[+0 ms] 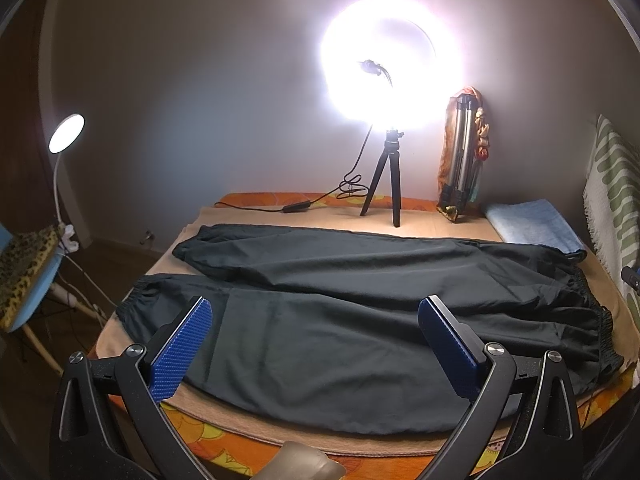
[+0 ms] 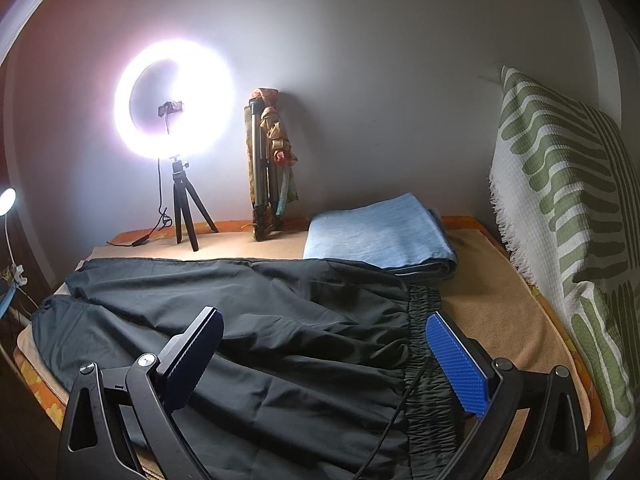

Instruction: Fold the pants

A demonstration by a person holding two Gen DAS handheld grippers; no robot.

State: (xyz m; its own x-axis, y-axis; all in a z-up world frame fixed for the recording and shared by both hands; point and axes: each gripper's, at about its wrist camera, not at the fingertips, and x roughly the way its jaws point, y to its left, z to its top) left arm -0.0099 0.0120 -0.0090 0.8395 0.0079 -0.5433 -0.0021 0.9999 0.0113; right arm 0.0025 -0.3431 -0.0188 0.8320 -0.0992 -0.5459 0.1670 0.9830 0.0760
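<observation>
Our left gripper (image 1: 315, 316) hangs spread wide over the near leg of the black pants (image 1: 360, 320), which lie flat on the tan blanket (image 2: 500, 312); our right gripper (image 2: 324, 336) gapes above the waistband (image 2: 426, 368).

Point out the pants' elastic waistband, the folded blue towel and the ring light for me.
elastic waistband (image 2: 426, 364), right wrist view, on the gathered band.
folded blue towel (image 2: 376, 232), right wrist view, middle of its top face.
ring light (image 2: 176, 144), right wrist view, lower glowing rim.
</observation>
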